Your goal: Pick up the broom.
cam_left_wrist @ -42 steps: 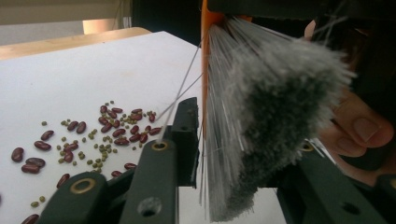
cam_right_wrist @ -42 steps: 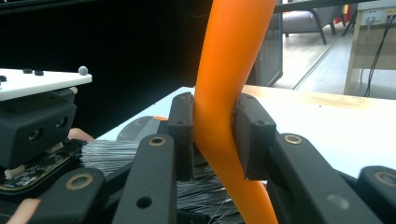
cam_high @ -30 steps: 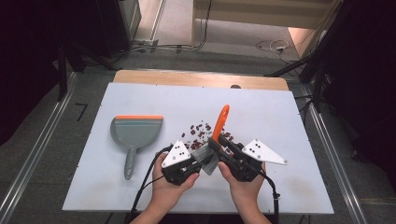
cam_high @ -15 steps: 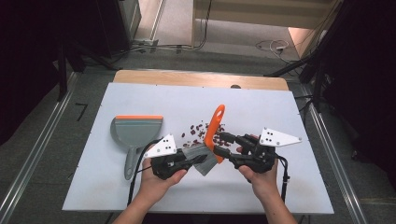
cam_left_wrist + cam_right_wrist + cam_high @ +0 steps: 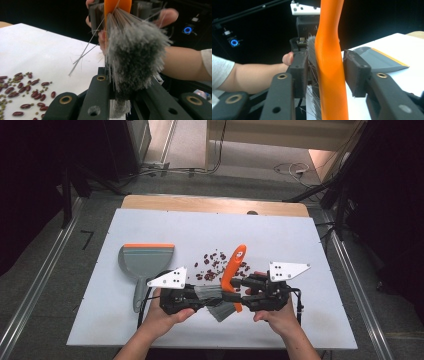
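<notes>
Here, a brush (image 5: 227, 287) held between two grippers.
Left gripper (image 5: 200, 296) pinches the bristles (image 5: 135, 57); right gripper (image 5: 239, 291), just closing, straddles the handle (image 5: 329, 62), pad gap visible.

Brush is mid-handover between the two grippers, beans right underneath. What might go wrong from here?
1. The right gripper has just been closing, yet a gap shows beside the orange handle; if the left lets go now, the brush may drop.
2. The left gripper clamps only the bristles, which could bend or slip.
3. A fall would scatter the beans away from the dustpan.
</notes>
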The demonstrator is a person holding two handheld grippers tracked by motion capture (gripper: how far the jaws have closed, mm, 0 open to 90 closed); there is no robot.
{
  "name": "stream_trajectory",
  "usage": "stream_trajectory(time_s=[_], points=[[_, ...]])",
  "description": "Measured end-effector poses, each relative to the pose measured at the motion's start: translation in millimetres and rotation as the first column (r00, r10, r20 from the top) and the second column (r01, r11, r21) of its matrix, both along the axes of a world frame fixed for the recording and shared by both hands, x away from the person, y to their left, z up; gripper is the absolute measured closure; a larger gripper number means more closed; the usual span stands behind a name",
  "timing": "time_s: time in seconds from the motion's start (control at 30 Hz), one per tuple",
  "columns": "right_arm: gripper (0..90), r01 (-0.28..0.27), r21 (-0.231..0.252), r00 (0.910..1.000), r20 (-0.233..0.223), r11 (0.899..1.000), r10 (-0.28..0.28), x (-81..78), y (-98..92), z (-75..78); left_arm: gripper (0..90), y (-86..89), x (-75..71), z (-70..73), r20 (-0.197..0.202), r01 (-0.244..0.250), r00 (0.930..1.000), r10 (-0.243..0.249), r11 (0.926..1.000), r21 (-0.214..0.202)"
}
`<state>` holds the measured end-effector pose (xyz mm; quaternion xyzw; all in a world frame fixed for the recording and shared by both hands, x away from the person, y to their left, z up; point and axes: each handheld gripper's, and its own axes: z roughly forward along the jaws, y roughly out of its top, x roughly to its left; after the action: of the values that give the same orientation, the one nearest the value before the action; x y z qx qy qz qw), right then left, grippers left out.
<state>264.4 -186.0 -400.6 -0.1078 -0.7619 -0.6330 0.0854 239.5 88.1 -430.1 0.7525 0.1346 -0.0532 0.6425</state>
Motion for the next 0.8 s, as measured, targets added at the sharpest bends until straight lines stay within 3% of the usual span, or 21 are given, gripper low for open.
stream_trajectory(time_s=[0.17, 0.53, 0.63, 0.67, 0.7, 0.73, 0.77, 0.8], points=[[65.5, -0.032, 0.017, 0.9991, -0.027, 0.999, 0.033, 1.0, 1.3, -2.0, 86.6, 0.6, 0.2, 0.1, -0.009, 0.036, 0.9993, -0.036, 0.9993, -0.014], [68.8, -0.057, 0.006, 0.9974, -0.043, 0.998, 0.057, -1.5, 2.1, -1.6, 83.0, 0.8, 1.4, -2.0, -0.024, 0.071, 0.9972, -0.071, 0.9972, -0.024], [68.9, -0.042, -0.006, 0.9980, -0.048, 0.999, 0.041, -2.4, 2.1, -0.1, 71.2, 2.0, -0.5, -0.6, -0.007, 0.012, 0.9999, -0.012, 0.9999, -0.004], [68.9, -0.030, -0.008, 0.9983, -0.051, 1.000, 0.030, -2.3, 1.8, 0.1, 63.5, 2.0, -0.5, -0.6, -0.007, 0.012, 0.9999, -0.012, 0.9999, -0.004], [68.9, -0.015, -0.010, 0.9983, -0.056, 1.000, 0.014, -1.9, 1.5, 0.6, 55.2, 4.6, -0.1, -0.5, -0.007, -0.038, 0.9993, 0.038, 0.9991, 0.021], [68.9, -0.002, -0.013, 0.9980, -0.063, 1.000, 0.001, -1.4, 0.6, 1.2, 50.0, 4.6, -0.1, -0.5, -0.007, -0.038, 0.9993, 0.038, 0.9991, 0.021], [68.9, 0.016, -0.014, 0.9977, -0.066, 1.000, -0.017, -0.2, -0.5, 1.5, 44.5, 8.3, 0.2, -1.6, -0.003, -0.084, 0.9965, 0.084, 0.9955, 0.044], [69.0, 0.034, -0.013, 0.9966, -0.074, 0.999, -0.035, 1.0, -2.0, 1.7, 38.4, 10.4, 0.3, -2.0, -0.004, -0.099, 0.9951, 0.099, 0.9935, 0.056]])
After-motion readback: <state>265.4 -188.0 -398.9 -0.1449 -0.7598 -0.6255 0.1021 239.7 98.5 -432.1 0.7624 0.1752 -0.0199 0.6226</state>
